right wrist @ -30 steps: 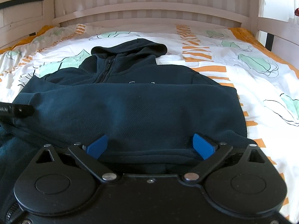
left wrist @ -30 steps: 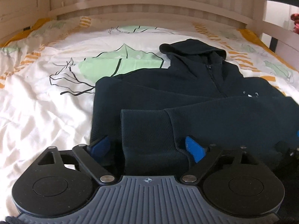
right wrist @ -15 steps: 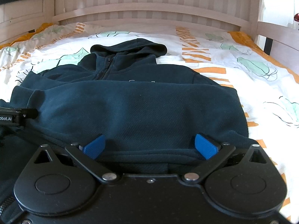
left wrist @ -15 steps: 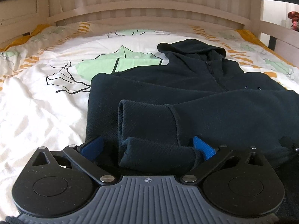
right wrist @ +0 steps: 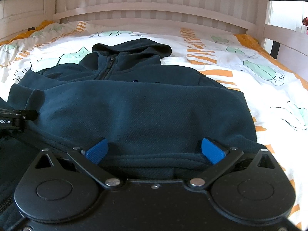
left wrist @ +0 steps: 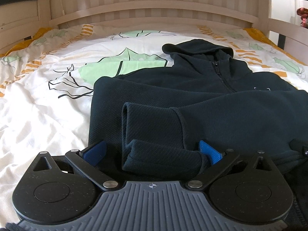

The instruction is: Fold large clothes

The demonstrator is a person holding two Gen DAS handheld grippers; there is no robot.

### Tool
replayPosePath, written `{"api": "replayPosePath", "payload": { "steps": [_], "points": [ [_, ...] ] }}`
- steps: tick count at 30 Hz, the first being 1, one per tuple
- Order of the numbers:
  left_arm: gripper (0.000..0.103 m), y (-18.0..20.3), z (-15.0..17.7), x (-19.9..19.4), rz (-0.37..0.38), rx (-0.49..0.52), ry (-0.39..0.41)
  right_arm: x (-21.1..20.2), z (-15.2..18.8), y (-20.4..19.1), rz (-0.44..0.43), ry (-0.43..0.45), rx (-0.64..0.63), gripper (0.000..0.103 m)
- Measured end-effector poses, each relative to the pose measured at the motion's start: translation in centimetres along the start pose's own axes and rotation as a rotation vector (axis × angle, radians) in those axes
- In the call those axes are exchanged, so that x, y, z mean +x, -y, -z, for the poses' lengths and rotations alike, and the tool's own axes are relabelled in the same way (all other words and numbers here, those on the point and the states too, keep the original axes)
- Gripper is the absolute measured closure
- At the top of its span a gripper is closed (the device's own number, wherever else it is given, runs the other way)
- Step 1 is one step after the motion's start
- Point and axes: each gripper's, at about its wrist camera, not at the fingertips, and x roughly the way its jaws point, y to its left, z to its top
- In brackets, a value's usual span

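A dark navy zip hoodie (left wrist: 192,88) lies flat on the bed, hood toward the headboard, with its sleeves folded across the body. My left gripper (left wrist: 152,152) is open at the hoodie's near left edge, with a folded sleeve cuff (left wrist: 163,157) lying between its blue pads. The hoodie also fills the right wrist view (right wrist: 134,111). My right gripper (right wrist: 154,150) is open over the near right hem, pads wide apart with fabric between them. The left gripper's body shows at the left edge of the right wrist view (right wrist: 11,119).
The bed has a white duvet (left wrist: 48,105) printed with green leaves and orange stripes. A pale wooden slatted headboard (left wrist: 154,9) stands at the far end, with wooden side rails (right wrist: 284,38) to the right.
The left gripper has moved slightly forward and lower over the hoodie's near edge, and the sleeve cuff has bunched up between its pads. The right gripper has barely moved.
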Motion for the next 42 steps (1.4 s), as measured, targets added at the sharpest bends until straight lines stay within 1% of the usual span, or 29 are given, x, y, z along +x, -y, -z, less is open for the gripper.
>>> {"api": "replayPosePath", "payload": {
  "steps": [5,8,10,12,14,16,19,21,23,26,28,30,32,37,39,42],
  "points": [
    [0.0,-0.6,-0.6,0.0,0.028,-0.02,-0.021,0.1,-0.4,0.3,-0.018,-0.019,0.012,0.0],
    [0.001,-1.0,-1.4,-0.2,0.056,-0.005,-0.061,0.2,-0.9,0.4,-0.026,-0.049,0.006,0.0],
    [0.005,-1.4,-2.1,-0.6,0.08,-0.003,-0.083,0.0,-1.7,0.7,-0.054,-0.083,-0.007,0.001],
    [0.014,-2.0,-3.1,-1.6,0.119,-0.019,-0.072,-0.6,-2.7,0.9,-0.089,-0.102,-0.034,0.002],
    [0.014,-2.6,-4.5,-2.4,0.14,-0.044,-0.033,-1.7,-4.0,1.3,-0.14,-0.079,-0.048,0.004],
    [0.013,-3.1,-6.5,-2.5,0.143,-0.065,0.006,-2.2,-5.9,1.9,-0.166,-0.044,-0.047,0.004],
    [0.013,-3.6,-10.0,-0.8,0.169,-0.079,0.02,-1.0,-9.2,3.4,-0.196,-0.01,0.021,0.004],
    [0.013,-3.7,-12.2,1.4,0.184,-0.076,0.015,1.0,-11.4,4.1,-0.205,-0.013,0.074,0.004],
    [0.013,-3.2,-14.1,3.5,0.173,-0.05,0.025,3.3,-13.2,4.6,-0.196,0.004,0.093,0.004],
    [0.013,-1.9,-16.8,7.1,0.143,0.017,0.049,7.4,-15.4,4.6,-0.153,0.017,0.069,0.007],
    [0.013,-1.2,-17.8,9.3,0.138,0.041,0.06,10.2,-16.5,5.0,-0.159,0.008,0.089,0.015],
    [0.014,-0.4,-18.6,11.5,0.119,0.069,0.058,12.6,-17.3,5.3,-0.157,-0.003,0.113,0.019],
    [0.014,0.6,-18.9,13.5,0.118,0.114,0.054,14.8,-17.9,5.3,-0.147,-0.017,0.12,0.022],
    [0.014,2.9,-18.6,17.4,0.064,0.293,0.023,19.4,-18.3,5.6,-0.157,-0.066,0.175,0.023],
    [0.014,3.6,-18.3,18.4,0.05,0.355,0.025,20.6,-18.1,5.6,-0.159,-0.085,0.18,0.023],
    [0.014,4.4,-18.2,19.4,0.04,0.402,0.048,21.6,-17.8,5.8,-0.176,-0.092,0.203,0.023]
  ]
}}
